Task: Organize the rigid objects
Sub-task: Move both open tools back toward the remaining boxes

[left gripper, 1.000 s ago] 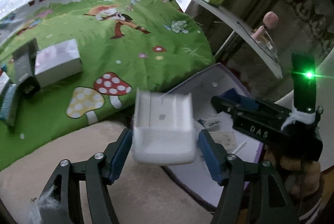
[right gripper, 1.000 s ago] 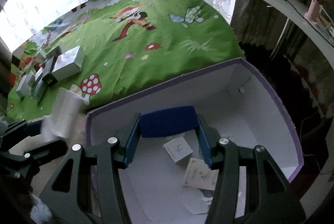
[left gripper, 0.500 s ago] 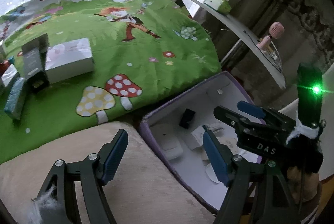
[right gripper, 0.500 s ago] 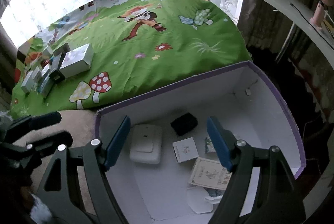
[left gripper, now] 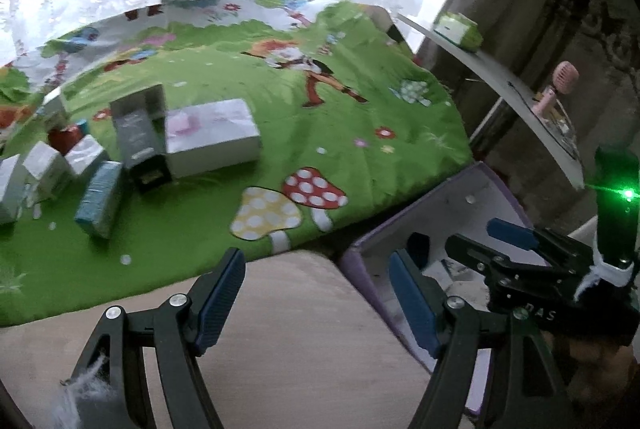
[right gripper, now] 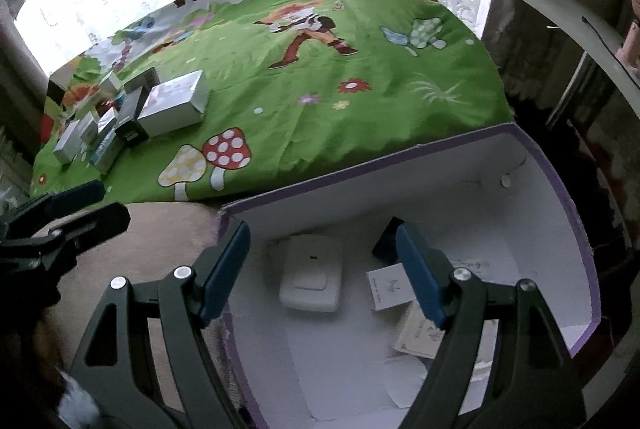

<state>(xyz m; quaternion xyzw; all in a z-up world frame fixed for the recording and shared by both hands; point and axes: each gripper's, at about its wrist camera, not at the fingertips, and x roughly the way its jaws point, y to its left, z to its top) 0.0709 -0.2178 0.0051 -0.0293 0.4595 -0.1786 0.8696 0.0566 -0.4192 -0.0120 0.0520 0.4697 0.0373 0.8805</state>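
A green cartoon-printed sheet [right gripper: 304, 77] is spread below a curtained window. At its left edge a cluster of small boxes [right gripper: 120, 121] is seen. The left gripper [left gripper: 312, 301] is held wide apart with nothing between its fingers, above a beige cushion [left gripper: 300, 341]. Further right, the right gripper [right gripper: 324, 269] is likewise spread wide over a purple-rimmed white box [right gripper: 576, 229], in which a white flat case [right gripper: 312, 277], a black item [right gripper: 386, 247] and paper cards [right gripper: 388, 287] are lying.
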